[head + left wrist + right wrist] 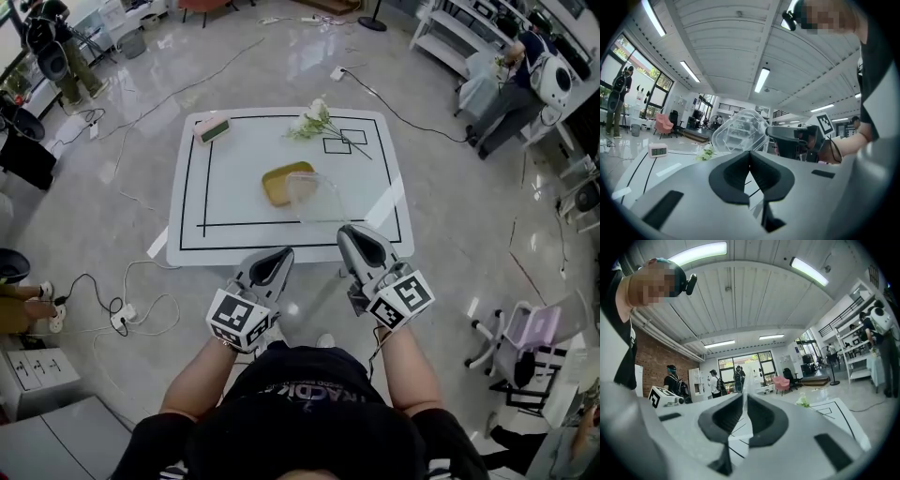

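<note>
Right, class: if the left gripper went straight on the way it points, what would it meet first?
Likely the clear lid pinched in the right gripper, dead ahead of the left gripper; depth is unclear.

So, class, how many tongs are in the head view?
2. The left tongs hover shut at the near edge of the white table; the right tongs clamp the clear plastic container.

there are two grippers, one left gripper (280, 254) and one right gripper (352, 232). the one white table (187, 202) bears one yellow dish (282, 184), one clear plastic container (317, 199), one flower sprig (313, 122), one small clock (213, 128) and two drawn rectangles (337, 145).
</note>
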`<state>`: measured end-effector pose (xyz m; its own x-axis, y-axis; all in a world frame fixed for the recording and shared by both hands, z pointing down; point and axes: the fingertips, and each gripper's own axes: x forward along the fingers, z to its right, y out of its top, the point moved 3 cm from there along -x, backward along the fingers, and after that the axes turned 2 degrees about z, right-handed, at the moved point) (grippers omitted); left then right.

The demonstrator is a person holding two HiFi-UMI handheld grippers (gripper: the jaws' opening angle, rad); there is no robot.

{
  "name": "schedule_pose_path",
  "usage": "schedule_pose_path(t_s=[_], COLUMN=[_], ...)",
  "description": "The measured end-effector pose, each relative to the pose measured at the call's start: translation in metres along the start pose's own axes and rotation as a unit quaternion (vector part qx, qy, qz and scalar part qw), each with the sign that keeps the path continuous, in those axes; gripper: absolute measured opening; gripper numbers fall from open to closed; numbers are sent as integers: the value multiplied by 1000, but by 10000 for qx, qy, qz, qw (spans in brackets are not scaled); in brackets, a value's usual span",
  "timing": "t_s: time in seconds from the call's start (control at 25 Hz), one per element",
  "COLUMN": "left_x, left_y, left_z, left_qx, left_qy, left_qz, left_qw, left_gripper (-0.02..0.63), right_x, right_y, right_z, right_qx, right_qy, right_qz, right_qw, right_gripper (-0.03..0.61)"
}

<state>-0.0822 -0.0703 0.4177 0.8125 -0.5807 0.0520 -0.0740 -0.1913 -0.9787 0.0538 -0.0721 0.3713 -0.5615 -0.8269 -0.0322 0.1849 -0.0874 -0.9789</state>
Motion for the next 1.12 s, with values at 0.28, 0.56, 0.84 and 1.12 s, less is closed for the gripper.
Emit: schedule_pose_path(t_s=[0.28, 0.56, 0.84, 1.12], left_x=[-3, -13, -24, -29], left_y=[-8, -24, -33, -31], left_z=[46, 91, 118, 134], left_qx=[18, 7, -27, 34], left_qy=[597, 1042, 1365, 1522], left_qz=[19, -36, 9, 87], left_qw=[9982, 9946, 9906, 9883], left_gripper=[3, 3, 3, 3], right_x=[-41, -75, -95, -111], right_y=[-5, -17, -26, -23], right_z=[5, 6, 6, 2], right_qx=[105, 277, 324, 302], right_qy=[419, 770, 1017, 1087], right_qz=[-62, -156, -224, -175], right_qw=[9990, 9965, 9940, 9935], right_gripper=[34, 34, 33, 32])
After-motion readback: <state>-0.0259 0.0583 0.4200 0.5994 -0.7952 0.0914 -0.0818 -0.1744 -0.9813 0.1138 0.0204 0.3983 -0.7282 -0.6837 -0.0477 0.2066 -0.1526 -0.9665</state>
